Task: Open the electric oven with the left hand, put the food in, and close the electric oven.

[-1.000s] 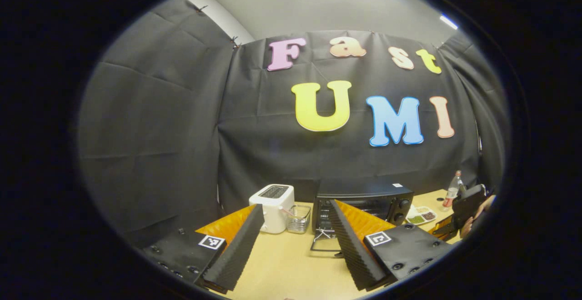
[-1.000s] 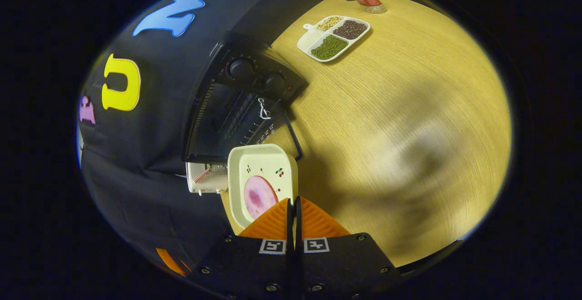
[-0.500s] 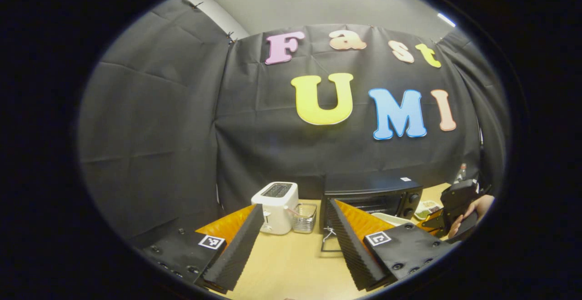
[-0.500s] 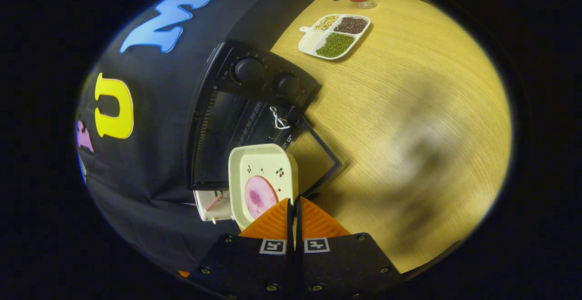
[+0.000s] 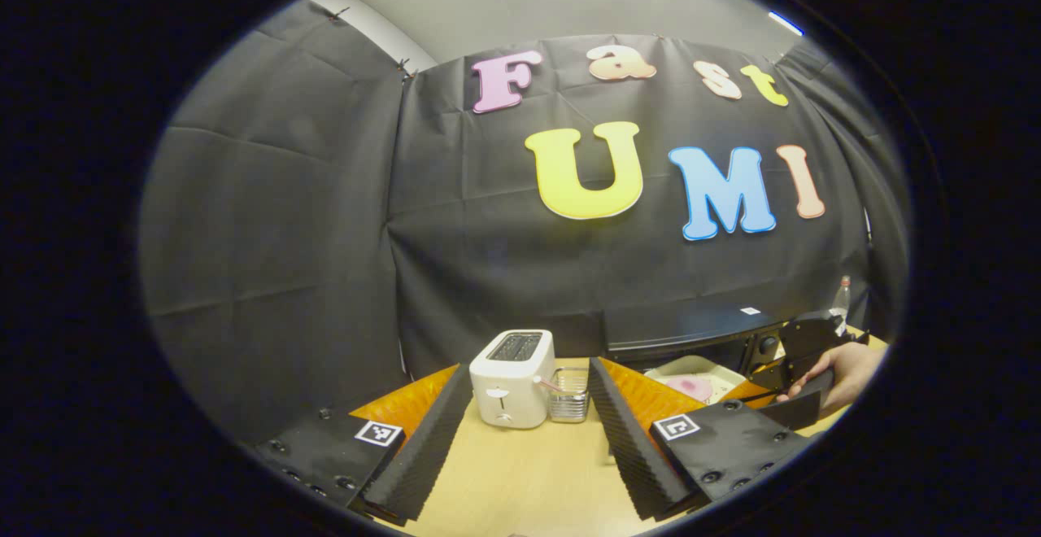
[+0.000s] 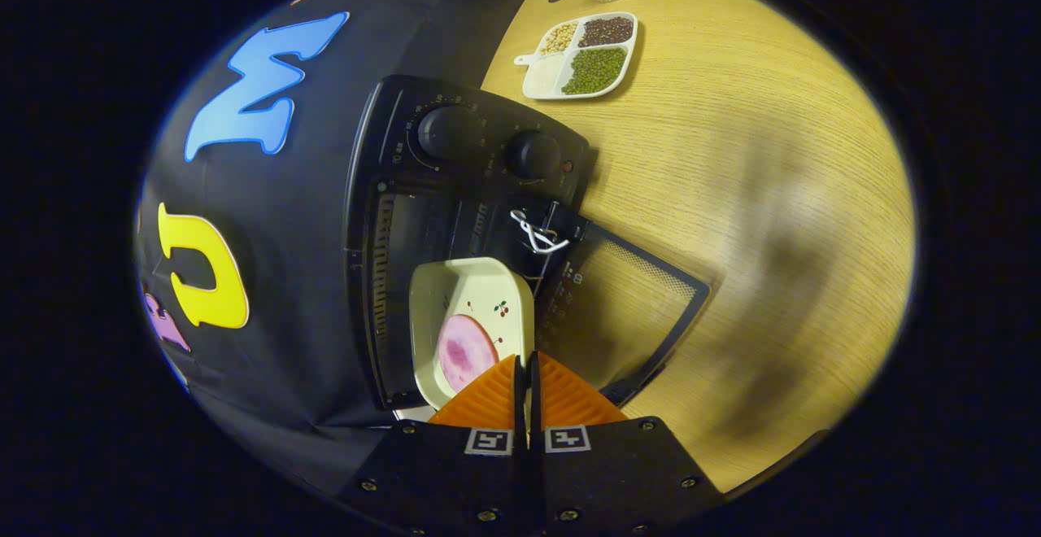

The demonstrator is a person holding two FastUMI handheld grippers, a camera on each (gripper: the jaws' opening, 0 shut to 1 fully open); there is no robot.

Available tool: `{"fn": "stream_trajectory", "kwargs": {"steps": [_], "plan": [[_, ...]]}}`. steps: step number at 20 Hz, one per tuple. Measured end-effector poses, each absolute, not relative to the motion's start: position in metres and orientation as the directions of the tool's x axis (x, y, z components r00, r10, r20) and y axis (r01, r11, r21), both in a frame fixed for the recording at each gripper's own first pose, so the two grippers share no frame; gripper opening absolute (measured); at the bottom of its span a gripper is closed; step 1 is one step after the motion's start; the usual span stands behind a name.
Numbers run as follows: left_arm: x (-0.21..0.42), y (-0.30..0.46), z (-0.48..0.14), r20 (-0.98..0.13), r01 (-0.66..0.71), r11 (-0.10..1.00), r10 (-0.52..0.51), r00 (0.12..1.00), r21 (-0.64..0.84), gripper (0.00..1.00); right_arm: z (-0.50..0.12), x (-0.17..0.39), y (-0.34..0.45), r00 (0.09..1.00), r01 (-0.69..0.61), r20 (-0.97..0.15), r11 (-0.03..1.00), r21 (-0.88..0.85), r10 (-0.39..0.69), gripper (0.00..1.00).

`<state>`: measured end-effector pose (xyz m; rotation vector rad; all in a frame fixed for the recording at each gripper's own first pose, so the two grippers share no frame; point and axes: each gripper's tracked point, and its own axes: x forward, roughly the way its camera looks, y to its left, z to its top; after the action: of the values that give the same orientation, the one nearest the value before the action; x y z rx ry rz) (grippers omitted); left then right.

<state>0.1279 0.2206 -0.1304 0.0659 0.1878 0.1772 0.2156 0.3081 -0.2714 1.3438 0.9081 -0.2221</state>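
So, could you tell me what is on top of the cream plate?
A pink slice of food lies on the plate, whose near edge the right gripper covers.

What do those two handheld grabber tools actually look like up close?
Each is a black body with two wedge-shaped fingers. On the left gripper the fingers' inner faces are ribbed like saw teeth, and screws dot the body. The right gripper has grooved finger backs. Both carry small square black-and-white code tags at the finger bases. A bare hand holds the right gripper; no sleeve is visible.
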Motion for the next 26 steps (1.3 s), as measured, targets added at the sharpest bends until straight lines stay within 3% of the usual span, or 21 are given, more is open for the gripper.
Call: {"fn": "stream_trajectory", "kwargs": {"steps": [5,13,18,20,21,22,24,25,26], "plan": [[0.12,0.246,-0.133,-0.19,-0.215,0.972,0.23,0.955,0.097,1.0,-0.277,0.247,0.321,0.7,0.625,-0.637,0.155,0.765,0.322,0.01],[0.1,0.282,-0.136,-0.211,-0.297,0.945,0.32,0.923,0.136,1.0,-0.293,0.275,0.328,0.739,0.63,-0.631,0.089,0.771,0.236,0.01],[0.097,0.285,-0.134,-0.218,-0.305,0.942,0.329,0.919,0.136,1.0,-0.285,0.279,0.323,0.758,0.6,-0.606,0.108,0.793,0.241,0.09],[0.101,0.282,-0.129,-0.2,-0.298,0.944,0.323,0.925,0.142,0.96,-0.278,0.281,0.337,0.773,0.571,-0.569,0.083,0.817,0.281,0.21],[0.102,0.28,-0.127,-0.195,-0.295,0.945,0.319,0.927,0.144,1.0,-0.273,0.28,0.339,0.781,0.551,-0.552,0.092,0.829,0.292,0.28],[0.104,0.277,-0.127,-0.195,-0.291,0.946,0.315,0.929,0.142,0.99,-0.268,0.279,0.337,0.787,0.532,-0.538,0.111,0.84,0.302,0.44],[0.107,0.268,-0.128,-0.194,-0.282,0.951,0.303,0.933,0.126,0.96,-0.263,0.269,0.334,0.784,0.509,-0.536,0.17,0.844,0.313,0.91],[0.108,0.261,-0.128,-0.192,-0.274,0.954,0.293,0.937,0.117,1.0,-0.262,0.263,0.331,0.781,0.502,-0.539,0.196,0.842,0.315,0.98],[0.109,0.255,-0.126,-0.19,-0.265,0.958,0.282,0.94,0.113,1.0,-0.26,0.258,0.33,0.775,0.493,-0.54,0.22,0.842,0.328,0.98]]}}
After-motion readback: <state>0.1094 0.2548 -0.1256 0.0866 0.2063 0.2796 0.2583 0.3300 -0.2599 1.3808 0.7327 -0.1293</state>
